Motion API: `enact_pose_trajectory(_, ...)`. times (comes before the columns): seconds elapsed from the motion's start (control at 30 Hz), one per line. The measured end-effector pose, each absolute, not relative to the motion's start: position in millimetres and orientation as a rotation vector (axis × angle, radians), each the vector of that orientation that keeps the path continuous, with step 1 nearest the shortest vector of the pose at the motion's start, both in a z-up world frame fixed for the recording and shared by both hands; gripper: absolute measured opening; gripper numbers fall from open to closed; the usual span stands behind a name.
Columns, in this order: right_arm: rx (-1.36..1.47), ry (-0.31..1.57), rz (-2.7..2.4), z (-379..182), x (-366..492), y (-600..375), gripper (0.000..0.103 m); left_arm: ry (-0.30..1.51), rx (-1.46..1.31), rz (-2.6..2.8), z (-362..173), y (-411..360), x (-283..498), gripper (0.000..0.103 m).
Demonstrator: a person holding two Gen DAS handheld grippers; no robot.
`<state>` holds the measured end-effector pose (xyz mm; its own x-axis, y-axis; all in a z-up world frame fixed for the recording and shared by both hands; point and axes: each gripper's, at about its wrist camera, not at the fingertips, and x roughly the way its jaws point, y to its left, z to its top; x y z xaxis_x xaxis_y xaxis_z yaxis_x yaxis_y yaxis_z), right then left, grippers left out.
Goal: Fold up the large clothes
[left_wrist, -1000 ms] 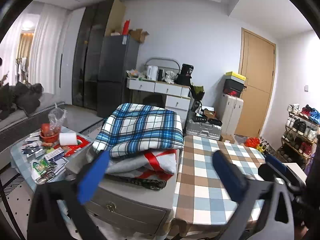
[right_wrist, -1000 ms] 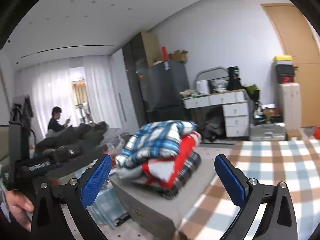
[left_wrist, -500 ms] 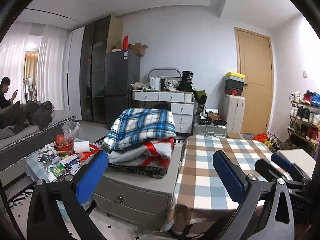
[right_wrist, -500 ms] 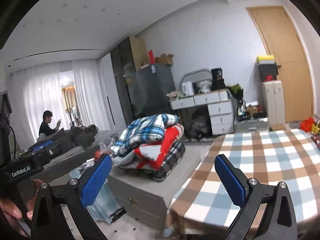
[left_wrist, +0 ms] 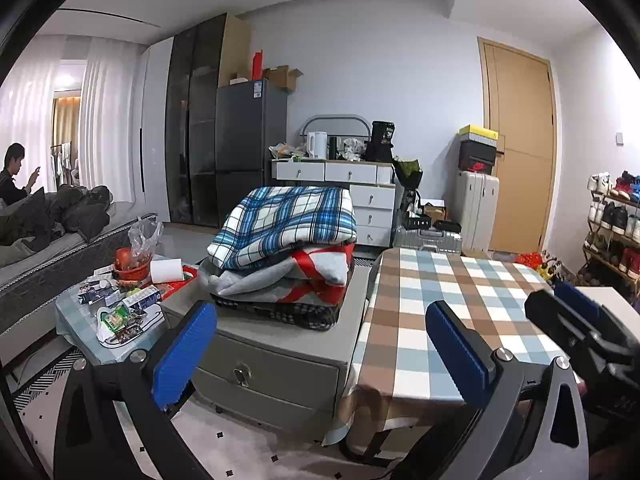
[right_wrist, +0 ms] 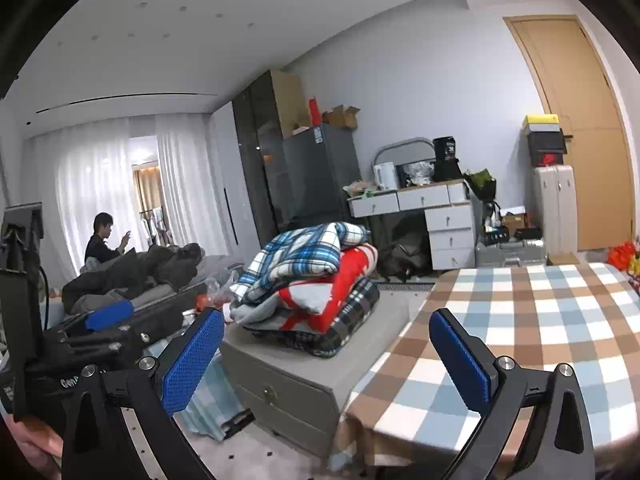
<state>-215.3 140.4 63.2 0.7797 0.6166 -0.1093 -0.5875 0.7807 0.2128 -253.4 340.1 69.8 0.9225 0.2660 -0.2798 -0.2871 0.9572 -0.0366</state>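
The folded clothes (left_wrist: 286, 254) sit stacked on the grey cabinet (left_wrist: 276, 356), left of the checked worktop (left_wrist: 448, 300). The left gripper (left_wrist: 320, 344) and right gripper (right_wrist: 326, 354) both hover released, holding nothing. The step looks like a pause between garments; next comes fetching one. The worktop's near edge lies close, its surface open.
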Motion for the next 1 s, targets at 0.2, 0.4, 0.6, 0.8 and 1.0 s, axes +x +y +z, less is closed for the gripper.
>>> enact_pose_trajectory(0.2,0.144,0.164,0.657,64.7,-220.1,148.9,0.103,0.273,-0.079,0.284,69.6,340.3,-260.6,0.102)
enact_pose_trajectory(0.4,0.156,0.166,0.668,65.9,-221.3,148.1,0.103,0.278,-0.080,0.272,76.0,339.1,-265.4,0.102)
enact_pose_trajectory(0.6,0.165,0.167,0.675,67.8,-221.6,146.8,0.103,0.267,-0.065,0.276,81.1,334.3,-270.4,0.102)
enact_pose_trajectory(0.8,0.168,0.151,0.676,70.4,-222.6,144.9,0.103,0.267,-0.071,0.271,82.5,331.0,-271.5,0.102)
enact_pose_trajectory(1.0,0.174,0.148,0.682,69.0,-224.6,143.4,0.103,0.279,-0.057,0.259,82.0,326.6,-270.0,0.102)
